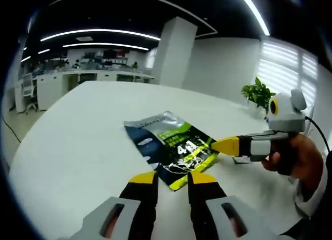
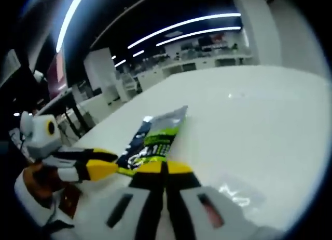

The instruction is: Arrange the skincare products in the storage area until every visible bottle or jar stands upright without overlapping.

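A green and black foil pouch [image 1: 168, 145] lies flat on the white table [image 1: 78, 141]. My left gripper [image 1: 173, 178] is open, its yellow tips on either side of the pouch's near corner. The right gripper [image 1: 222, 145] reaches in from the right, held by a hand [image 1: 290, 158], with its tip at the pouch's right edge. In the right gripper view the pouch [image 2: 158, 133] lies just ahead of my right gripper [image 2: 166, 169], whose jaws are pressed together on the pouch's near edge. The left gripper [image 2: 101, 164] comes in from the left, at the pouch's side.
A potted plant [image 1: 258, 94] stands at the table's far right. A scrap of clear plastic [image 2: 233, 190] lies on the table to the right of my right gripper. Office desks and a white pillar [image 1: 174, 53] stand beyond the table's far edge.
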`<action>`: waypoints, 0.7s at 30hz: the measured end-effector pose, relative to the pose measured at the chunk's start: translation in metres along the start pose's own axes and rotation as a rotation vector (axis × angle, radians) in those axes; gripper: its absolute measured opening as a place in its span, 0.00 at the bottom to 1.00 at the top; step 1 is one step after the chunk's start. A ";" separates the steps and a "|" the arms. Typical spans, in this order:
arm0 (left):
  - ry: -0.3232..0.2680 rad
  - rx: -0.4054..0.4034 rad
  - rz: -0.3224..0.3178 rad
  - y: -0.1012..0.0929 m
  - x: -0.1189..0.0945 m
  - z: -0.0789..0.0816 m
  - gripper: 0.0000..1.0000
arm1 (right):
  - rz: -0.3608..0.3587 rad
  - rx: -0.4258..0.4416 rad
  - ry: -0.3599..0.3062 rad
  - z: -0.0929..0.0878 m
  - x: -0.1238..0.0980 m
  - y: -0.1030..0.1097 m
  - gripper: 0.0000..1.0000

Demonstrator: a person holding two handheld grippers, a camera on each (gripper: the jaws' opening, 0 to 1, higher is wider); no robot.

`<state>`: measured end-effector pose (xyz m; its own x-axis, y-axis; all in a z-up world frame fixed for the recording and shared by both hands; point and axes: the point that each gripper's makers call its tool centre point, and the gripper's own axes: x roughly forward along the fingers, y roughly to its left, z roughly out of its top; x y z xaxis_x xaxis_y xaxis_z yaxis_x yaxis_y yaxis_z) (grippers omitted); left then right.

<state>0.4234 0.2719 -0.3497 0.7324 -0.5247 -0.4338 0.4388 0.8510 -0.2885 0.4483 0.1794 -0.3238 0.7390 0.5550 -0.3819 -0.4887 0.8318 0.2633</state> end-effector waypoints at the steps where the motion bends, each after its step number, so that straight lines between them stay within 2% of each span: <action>1: 0.000 0.000 0.000 0.000 0.000 0.000 0.23 | 0.003 0.000 -0.001 0.002 0.000 0.001 0.00; 6: 0.006 0.003 0.006 0.000 -0.003 -0.001 0.25 | 0.019 0.023 -0.045 0.011 -0.007 0.010 0.00; 13: -0.006 0.011 0.009 -0.002 -0.013 0.002 0.26 | 0.026 -0.013 -0.071 0.021 -0.013 0.021 0.00; 21: -0.010 0.037 0.006 -0.007 -0.026 0.001 0.26 | 0.026 -0.079 -0.067 0.012 -0.030 0.040 0.00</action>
<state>0.4021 0.2790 -0.3352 0.7402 -0.5198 -0.4265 0.4532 0.8543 -0.2545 0.4122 0.1959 -0.2911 0.7539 0.5765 -0.3151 -0.5408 0.8169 0.2006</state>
